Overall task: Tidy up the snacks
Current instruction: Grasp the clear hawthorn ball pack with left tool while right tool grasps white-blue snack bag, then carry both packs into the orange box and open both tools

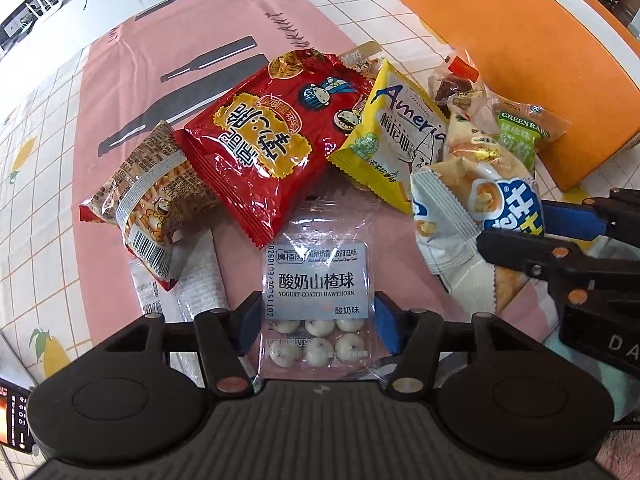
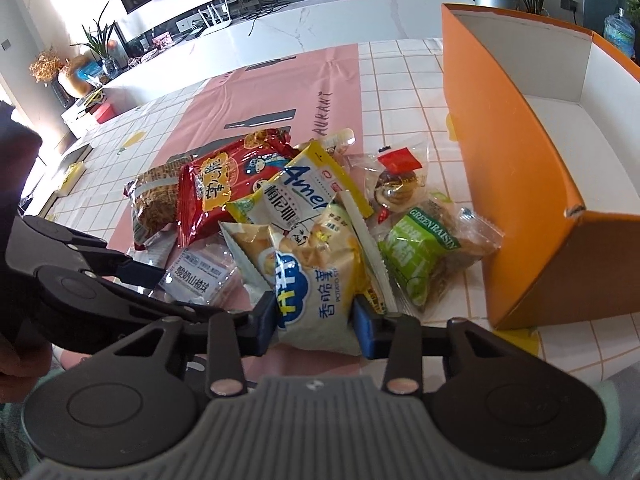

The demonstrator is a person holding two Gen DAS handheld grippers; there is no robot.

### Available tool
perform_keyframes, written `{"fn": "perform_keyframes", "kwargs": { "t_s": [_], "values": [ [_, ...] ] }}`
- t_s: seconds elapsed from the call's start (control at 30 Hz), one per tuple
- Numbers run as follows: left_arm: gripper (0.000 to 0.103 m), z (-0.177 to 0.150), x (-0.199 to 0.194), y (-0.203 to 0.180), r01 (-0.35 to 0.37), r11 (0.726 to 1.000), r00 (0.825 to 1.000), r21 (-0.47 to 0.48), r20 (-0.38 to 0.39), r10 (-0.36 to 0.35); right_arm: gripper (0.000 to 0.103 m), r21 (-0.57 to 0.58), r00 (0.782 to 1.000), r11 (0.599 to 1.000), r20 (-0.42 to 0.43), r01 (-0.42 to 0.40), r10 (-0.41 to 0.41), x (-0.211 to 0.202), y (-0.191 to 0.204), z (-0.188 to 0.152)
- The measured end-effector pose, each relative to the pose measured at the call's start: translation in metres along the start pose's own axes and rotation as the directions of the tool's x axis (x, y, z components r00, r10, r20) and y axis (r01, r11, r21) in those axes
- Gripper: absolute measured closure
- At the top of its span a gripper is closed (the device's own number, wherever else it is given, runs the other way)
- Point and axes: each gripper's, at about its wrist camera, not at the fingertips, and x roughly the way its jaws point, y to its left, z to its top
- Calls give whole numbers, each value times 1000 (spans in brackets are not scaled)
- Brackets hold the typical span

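A clear pack of yogurt-coated hawthorn balls (image 1: pixel 316 280) lies on the pink mat (image 1: pixel 180 60). My left gripper (image 1: pixel 320 312) points down over it, its blue pads touching the pack's two side edges. To the right, a white and yellow potato crisp bag (image 2: pixel 316 280) lies on top of the snack pile. My right gripper (image 2: pixel 316 320) is shut on its near end, and the bag is pinched in between the pads. In the left wrist view the right gripper (image 1: pixel 536 232) comes in from the right onto that bag (image 1: pixel 480 208). The left gripper (image 2: pixel 188 292) shows at the left of the right wrist view.
An open orange box (image 2: pixel 520 200) with a white inside stands at the right. In the pile are a red noodle snack bag (image 1: pixel 272 148), a yellow bag (image 1: pixel 396 136), a green raisin pack (image 1: pixel 520 136), a brown stick-snack bag (image 1: pixel 152 200) and a white sachet (image 1: pixel 180 280).
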Motion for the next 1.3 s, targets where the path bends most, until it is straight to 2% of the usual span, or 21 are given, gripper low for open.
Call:
{"fn": "perform_keyframes", "kwargs": {
  "t_s": [0.37,0.7,0.87,1.1,1.3],
  "values": [
    [38,-9,-41,-4,26,998,998,-50,66,-22,74,4,999,1000,42,-12,11,-34,1,-2],
    [38,-19,-87,-23,44,996,988,-76,150,-32,75,18,993,999,117,-34,31,-91,-6,-10],
    [38,-15,-122,-40,39,999,973,-38,228,-29,75,28,979,999,199,-39,32,-132,-17,-7],
    [38,10,-163,-74,46,998,946,43,318,-58,75,7,952,1000,306,9,-11,-183,-44,8],
    [38,51,-175,-125,41,984,923,171,370,-102,75,-23,948,997,313,70,-60,-209,-86,31]
  ]
}}
